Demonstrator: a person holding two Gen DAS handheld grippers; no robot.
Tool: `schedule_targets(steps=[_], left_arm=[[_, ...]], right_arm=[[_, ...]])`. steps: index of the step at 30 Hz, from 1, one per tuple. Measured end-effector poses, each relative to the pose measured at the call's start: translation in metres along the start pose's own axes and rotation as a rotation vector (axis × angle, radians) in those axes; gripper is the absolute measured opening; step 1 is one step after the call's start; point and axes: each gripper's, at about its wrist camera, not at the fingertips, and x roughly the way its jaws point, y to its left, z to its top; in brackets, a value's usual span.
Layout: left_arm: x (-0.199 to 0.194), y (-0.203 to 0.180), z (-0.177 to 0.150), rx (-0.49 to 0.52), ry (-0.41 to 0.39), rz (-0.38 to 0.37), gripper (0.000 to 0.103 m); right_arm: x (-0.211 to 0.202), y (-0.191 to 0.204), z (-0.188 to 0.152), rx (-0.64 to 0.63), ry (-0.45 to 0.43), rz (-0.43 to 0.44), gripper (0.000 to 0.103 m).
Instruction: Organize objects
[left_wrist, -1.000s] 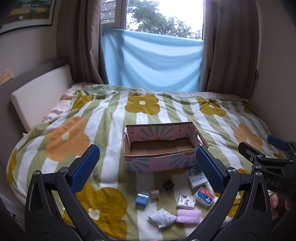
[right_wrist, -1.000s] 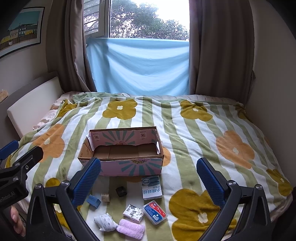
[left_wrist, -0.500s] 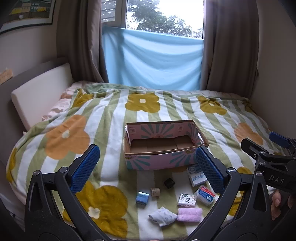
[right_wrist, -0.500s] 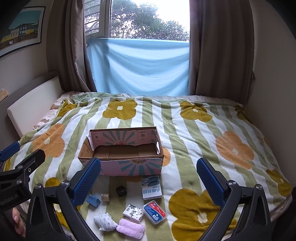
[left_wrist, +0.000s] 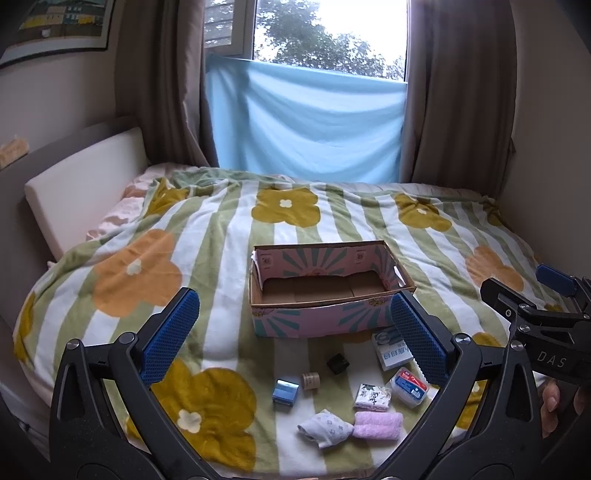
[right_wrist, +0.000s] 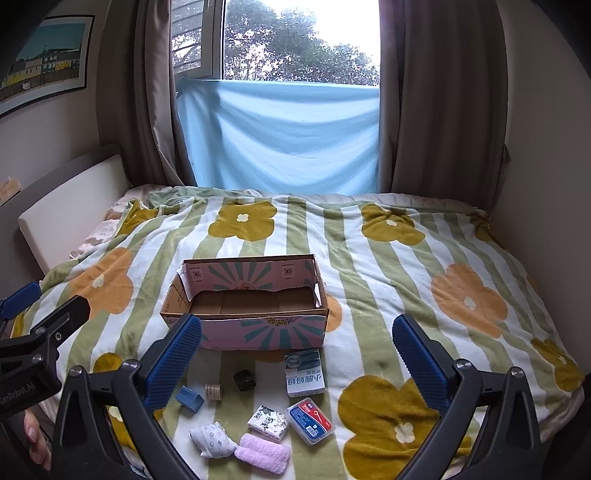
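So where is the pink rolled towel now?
The pink rolled towel lies on the blanket in front of the cardboard box, nearest the camera, touching the white patterned sock bundle on its left.

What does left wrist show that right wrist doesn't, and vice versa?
Left wrist only: the right gripper at the frame's right edge, a hand below it.
Right wrist only: the left gripper at the left edge, and the wall picture's coloured houses more fully.
Both: the empty cardboard box, eight small items lying in front of it on the floral blanket, both grippers open.
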Motion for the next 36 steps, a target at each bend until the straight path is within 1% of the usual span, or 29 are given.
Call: schedule_targets(steps=[18, 26, 32, 36], left_arm=[[-0.006, -0.001, -0.003, -0.004, 0.003, -0.007, 0.103], [0.0, 0.011, 0.001, -0.02, 0.009, 0.01, 0.103], [0.022, 0.02, -0.012, -0.009, 0.057, 0.027, 0.103], [0.05, 0.025, -0.034, 0.012, 0.116, 0.023, 0.103]], right_arm=[[-0.005, 0.002, -0.003, 0.001, -0.003, 0.0, 0.102], [-0.003, -0.005, -0.006, 0.014, 0.005, -0.003, 0.102], [0.016, -0.023, -0.009, 0.035, 0.04, -0.012, 0.102], [0.034, -0.036, -0.017, 0.042, 0.074, -0.023, 0.102]])
